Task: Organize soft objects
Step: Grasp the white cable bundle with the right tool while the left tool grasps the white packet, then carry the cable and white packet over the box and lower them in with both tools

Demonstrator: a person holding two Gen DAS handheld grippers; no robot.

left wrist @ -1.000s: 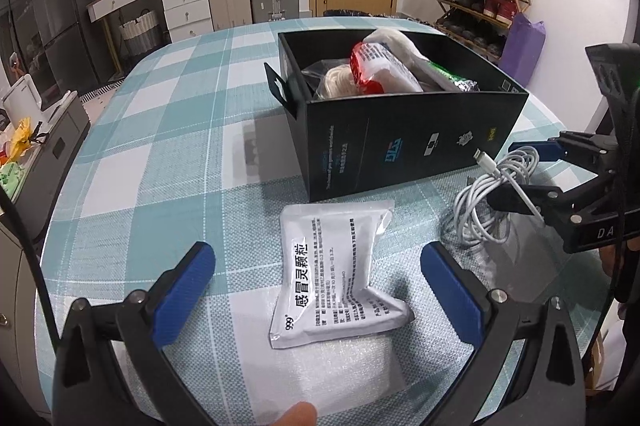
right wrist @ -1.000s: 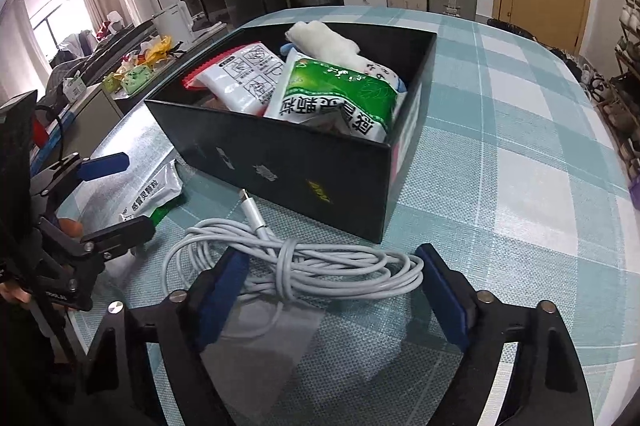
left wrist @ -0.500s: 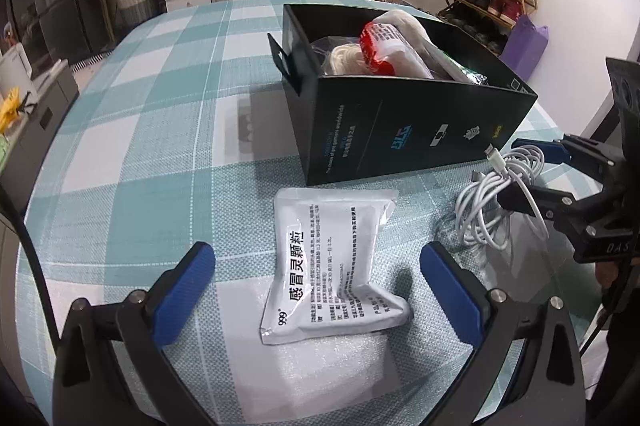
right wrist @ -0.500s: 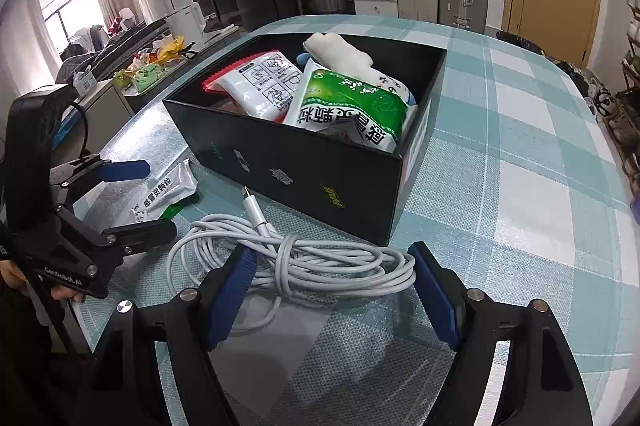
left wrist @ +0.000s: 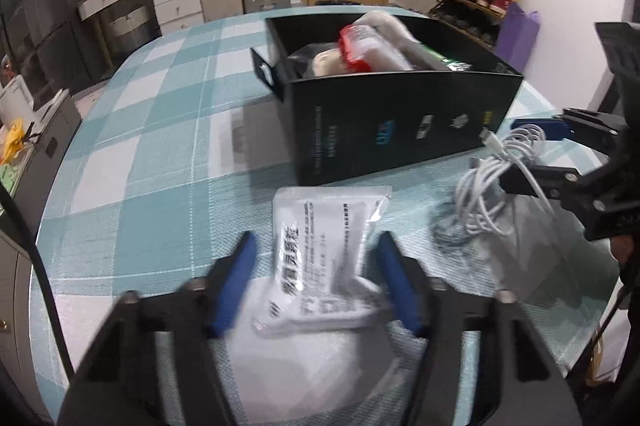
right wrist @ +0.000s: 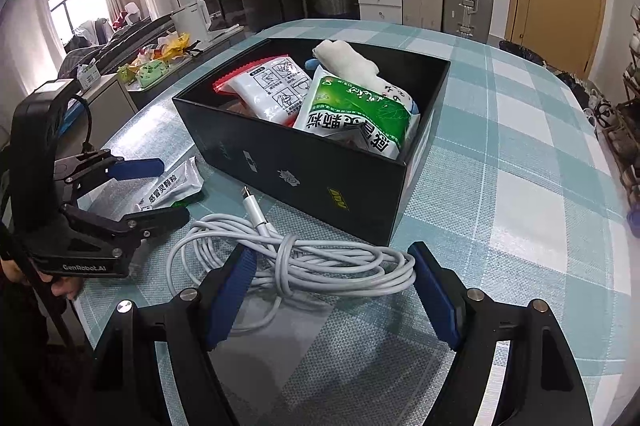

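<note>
A desk under a teal-and-white checked cloth carries a black box already holding a green packet, a red-edged packet and a white rolled cloth. Just in front of the box lie a coiled white cable and a white sachet. The right gripper stands partly open astride the cable, its pads apart from it. The left gripper is closing around the sachet, which lies between its jaws, not yet pinched.
</note>
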